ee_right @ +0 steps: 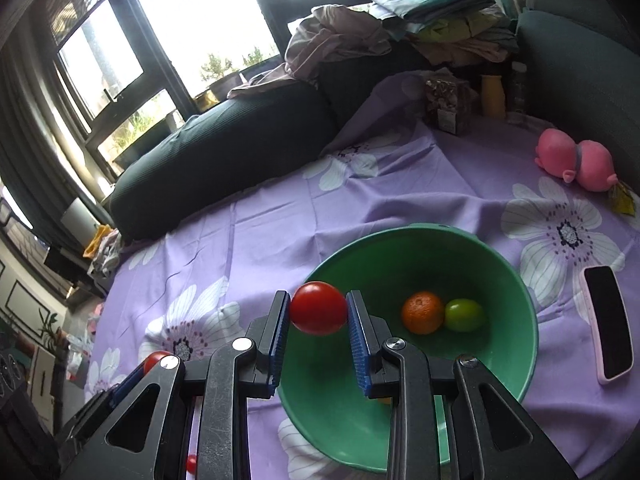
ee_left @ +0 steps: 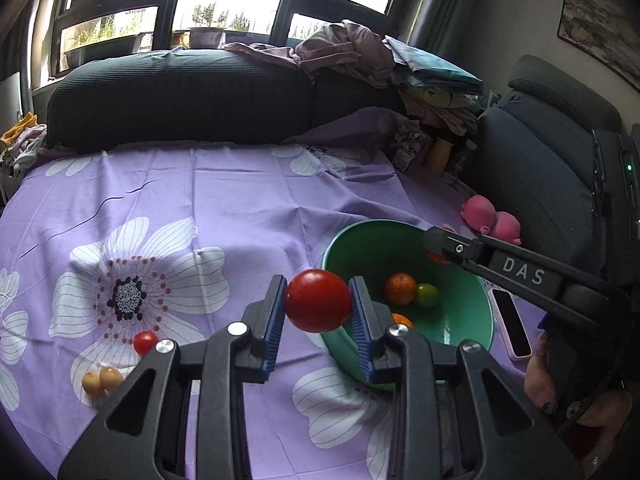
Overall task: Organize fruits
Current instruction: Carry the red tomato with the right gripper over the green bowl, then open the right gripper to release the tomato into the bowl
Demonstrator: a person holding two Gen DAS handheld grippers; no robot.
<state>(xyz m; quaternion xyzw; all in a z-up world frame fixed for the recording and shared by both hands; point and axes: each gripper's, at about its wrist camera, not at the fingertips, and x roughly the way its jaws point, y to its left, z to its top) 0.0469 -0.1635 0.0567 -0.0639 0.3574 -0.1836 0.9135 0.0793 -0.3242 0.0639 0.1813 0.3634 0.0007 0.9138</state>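
Note:
My left gripper (ee_left: 318, 306) is shut on a red tomato (ee_left: 318, 300), held just left of the green bowl (ee_left: 472, 320). My right gripper (ee_right: 319, 310) is shut on another red tomato (ee_right: 319, 307) over the near left rim of the green bowl (ee_right: 516, 344). In the bowl lie an orange (ee_right: 423, 312) and a green fruit (ee_right: 464, 315); both also show in the left wrist view, the orange (ee_left: 400, 288) and the green fruit (ee_left: 427, 295). A small red tomato (ee_left: 145, 342) and two yellow fruits (ee_left: 102, 381) lie on the cloth at left.
A purple flowered cloth (ee_left: 240, 208) covers the table. A phone in a pink case (ee_right: 608, 324) lies right of the bowl. A pink plush toy (ee_right: 576, 160) sits at the far right. Dark sofa cushions (ee_left: 180, 96) and piled clothes (ee_left: 352, 52) stand behind.

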